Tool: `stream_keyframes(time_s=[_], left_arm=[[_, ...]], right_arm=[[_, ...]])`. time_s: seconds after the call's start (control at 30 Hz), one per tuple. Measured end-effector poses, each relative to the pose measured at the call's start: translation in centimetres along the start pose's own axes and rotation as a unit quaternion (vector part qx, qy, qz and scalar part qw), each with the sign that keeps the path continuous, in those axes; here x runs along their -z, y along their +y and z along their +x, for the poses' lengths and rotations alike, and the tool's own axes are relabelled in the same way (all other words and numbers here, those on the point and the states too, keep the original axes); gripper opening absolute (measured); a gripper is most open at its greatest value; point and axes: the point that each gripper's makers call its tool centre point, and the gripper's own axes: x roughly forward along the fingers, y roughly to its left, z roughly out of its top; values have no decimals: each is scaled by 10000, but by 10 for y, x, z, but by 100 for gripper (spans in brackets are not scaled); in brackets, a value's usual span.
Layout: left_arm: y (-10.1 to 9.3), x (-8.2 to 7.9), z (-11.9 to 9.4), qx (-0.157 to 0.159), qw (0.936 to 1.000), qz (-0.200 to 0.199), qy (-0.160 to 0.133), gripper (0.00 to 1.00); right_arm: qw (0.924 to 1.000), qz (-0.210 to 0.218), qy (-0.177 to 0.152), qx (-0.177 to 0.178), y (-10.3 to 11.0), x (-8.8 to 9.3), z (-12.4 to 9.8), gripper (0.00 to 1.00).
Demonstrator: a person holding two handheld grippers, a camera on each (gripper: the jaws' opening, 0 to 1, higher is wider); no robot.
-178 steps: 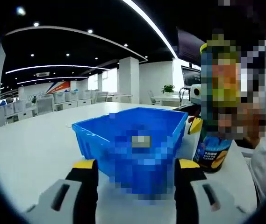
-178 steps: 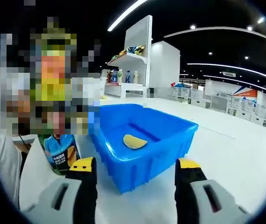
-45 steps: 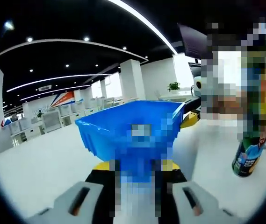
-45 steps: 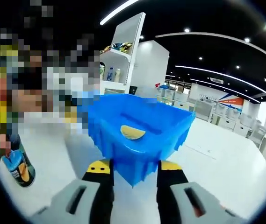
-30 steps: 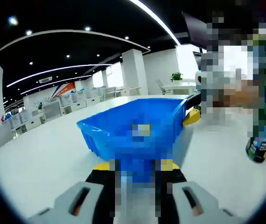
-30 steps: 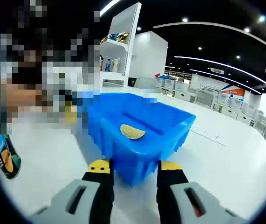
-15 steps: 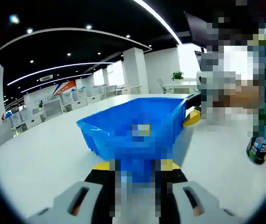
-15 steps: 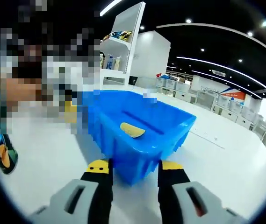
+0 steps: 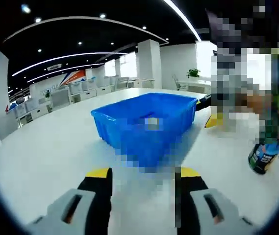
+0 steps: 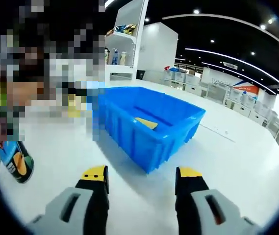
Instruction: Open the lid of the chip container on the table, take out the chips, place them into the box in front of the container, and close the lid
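Observation:
The blue box [image 9: 144,117] stands on the white table [image 9: 46,156], some way ahead of my left gripper [image 9: 144,173], which is open with nothing between its jaws. The chip container [image 9: 264,157], dark with a blue and orange label, stands at the right; its upper part is hidden. In the right gripper view the same blue box [image 10: 151,125] holds a yellow chip [image 10: 146,122]. My right gripper [image 10: 141,172] is open and empty, short of the box's near corner. The chip container [image 10: 14,164] stands at the left there.
A white shelf unit [image 10: 124,46] with packaged goods stands behind the box. Rows of desks and chairs [image 9: 68,95] fill the far room. White pillars [image 9: 149,61] rise beyond the table. Bare table [image 10: 237,161] lies to the right of the box.
Both grippers have drawn back from the blue box, and their jaws have spread wider than half a second ago. The box now sits clear of both pairs of jaws.

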Motion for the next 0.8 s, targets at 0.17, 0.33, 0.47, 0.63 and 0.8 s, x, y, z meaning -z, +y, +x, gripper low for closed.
stream_keyframes(time_s=[0.17, 0.33, 0.47, 0.63, 0.8], left_arm=[[-14, -4, -30, 44, 9998, 91, 166, 62], [-25, -4, -52, 17, 9993, 138, 358, 66], [-37, -5, -71, -44, 9991, 143, 403, 67], [-49, -19, -100, -385, 9986, 207, 283, 65], [-74, -14, -125, -254, 9979, 26, 595, 67]], right_arm=[[9996, 264, 78, -24, 2, 3, -15, 55], [9995, 300, -37, 69, 11, -6, -42, 58], [9996, 283, -16, 83, 17, -9, -59, 58], [9980, 613, 124, 30, 40, -12, -93, 60], [9990, 384, 233, 71, 46, -12, -117, 65]])
